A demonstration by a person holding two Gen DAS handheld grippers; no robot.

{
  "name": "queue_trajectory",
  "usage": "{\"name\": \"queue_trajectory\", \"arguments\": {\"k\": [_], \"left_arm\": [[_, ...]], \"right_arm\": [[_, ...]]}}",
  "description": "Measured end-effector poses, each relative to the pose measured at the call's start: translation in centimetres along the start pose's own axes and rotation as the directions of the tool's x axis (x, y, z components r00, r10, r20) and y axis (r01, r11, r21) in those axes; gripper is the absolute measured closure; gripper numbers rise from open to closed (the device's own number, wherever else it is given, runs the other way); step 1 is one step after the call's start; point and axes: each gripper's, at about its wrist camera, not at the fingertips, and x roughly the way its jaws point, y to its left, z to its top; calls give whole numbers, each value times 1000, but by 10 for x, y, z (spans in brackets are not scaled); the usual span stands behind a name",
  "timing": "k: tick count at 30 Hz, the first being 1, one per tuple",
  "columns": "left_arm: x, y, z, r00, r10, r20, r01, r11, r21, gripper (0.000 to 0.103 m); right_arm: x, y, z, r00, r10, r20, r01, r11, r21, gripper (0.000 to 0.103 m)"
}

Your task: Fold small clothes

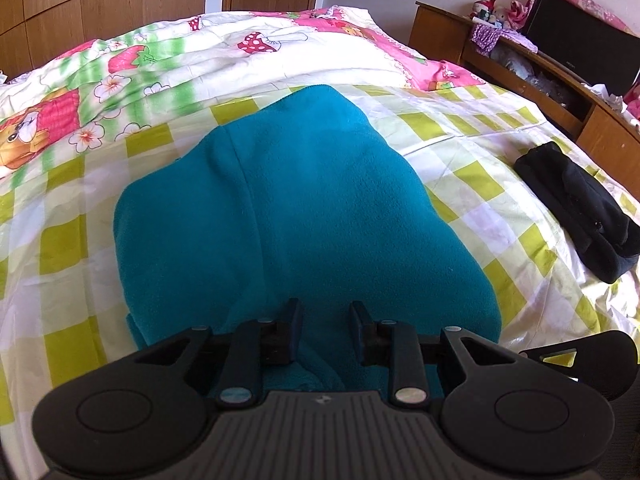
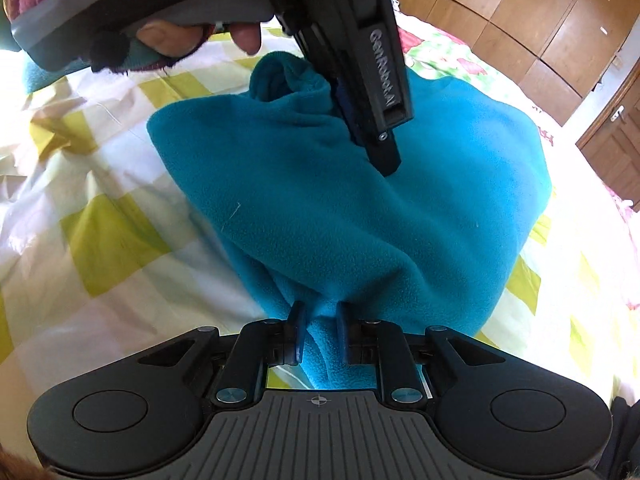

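Teal fleece garment [image 1: 304, 208] lies bunched on the checked bed sheet [image 1: 472, 184]. Right tool [image 2: 320, 334] pinches its near edge; left tool [image 1: 325, 330] grips a raised fold. Black garment [image 1: 580, 208] near the bed's edge.

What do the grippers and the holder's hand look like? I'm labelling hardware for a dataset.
Both grippers, left and right, are matte black with silver pivot pins and a ribbed grey base. The left one bears white lettering. The hand wears a fingerless glove.

A teal fleece garment [image 1: 280, 208] lay on the green-and-white checked bedsheet [image 1: 64, 240]; a black folded cloth [image 1: 580, 208] lay well right of it, a floral quilt [image 1: 180, 60] behind.
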Motion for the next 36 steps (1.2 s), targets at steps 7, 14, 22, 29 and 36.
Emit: {"name": "queue_trajectory", "arguments": {"k": [7, 14, 22, 29, 36], "left_arm": [[0, 7, -1, 1000, 14, 11, -14, 1000, -6, 70], [0, 9, 0, 1000, 0, 13, 1, 1000, -19, 70], [-39, 19, -5, 998, -2, 56, 4, 999, -34, 69], [-85, 30, -27, 998, -55, 9, 56, 996, -65, 63], [-68, -2, -33, 994, 22, -104, -15, 997, 75, 66]], "right_arm": [[-5, 6, -7, 999, -20, -27, 21, 999, 37, 98], [-58, 2, -13, 993, 112, -25, -110, 991, 81, 103], [-53, 10, -1, 997, -10, 72, 9, 1000, 10, 96], [-36, 7, 11, 992, 12, 125, -19, 998, 52, 95], [-40, 9, 14, 991, 21, 129, -34, 994, 102, 95]]}}
